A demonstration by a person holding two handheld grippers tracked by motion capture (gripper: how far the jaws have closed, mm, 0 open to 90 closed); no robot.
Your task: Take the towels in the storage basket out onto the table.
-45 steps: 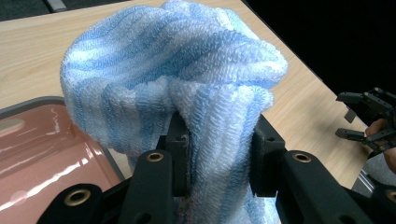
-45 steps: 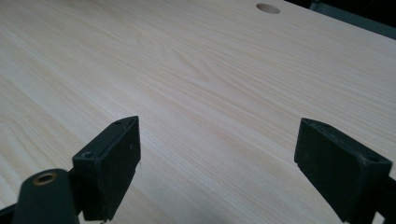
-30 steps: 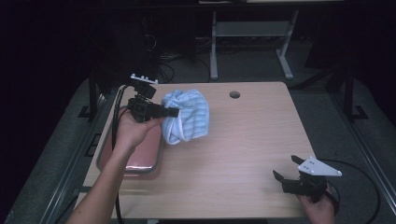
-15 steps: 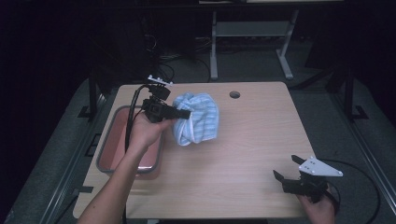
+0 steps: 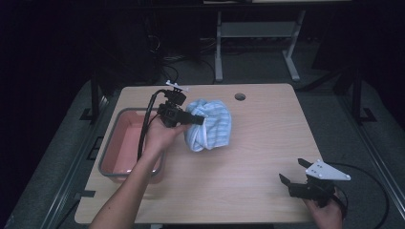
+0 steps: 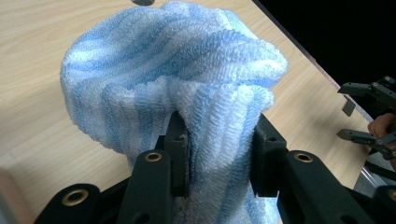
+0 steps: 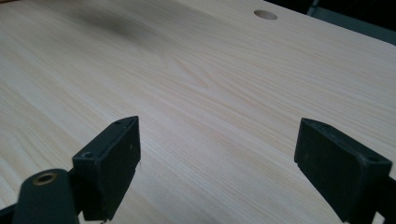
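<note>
The left gripper (image 5: 199, 120) pinches a fold of the bunched blue-striped towel (image 5: 211, 125) just ahead of it, apparently mid-carry over the desk (image 5: 248, 162); setting it down looks next. The right gripper (image 5: 292, 182) rests wide open.

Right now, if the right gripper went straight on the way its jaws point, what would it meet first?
Probably nothing soon. The right gripper, jaws wide open, points across bare table. Its own view shows wood running toward the round hole near the far edge. The towel seems off that line, though depth is unclear.
</note>
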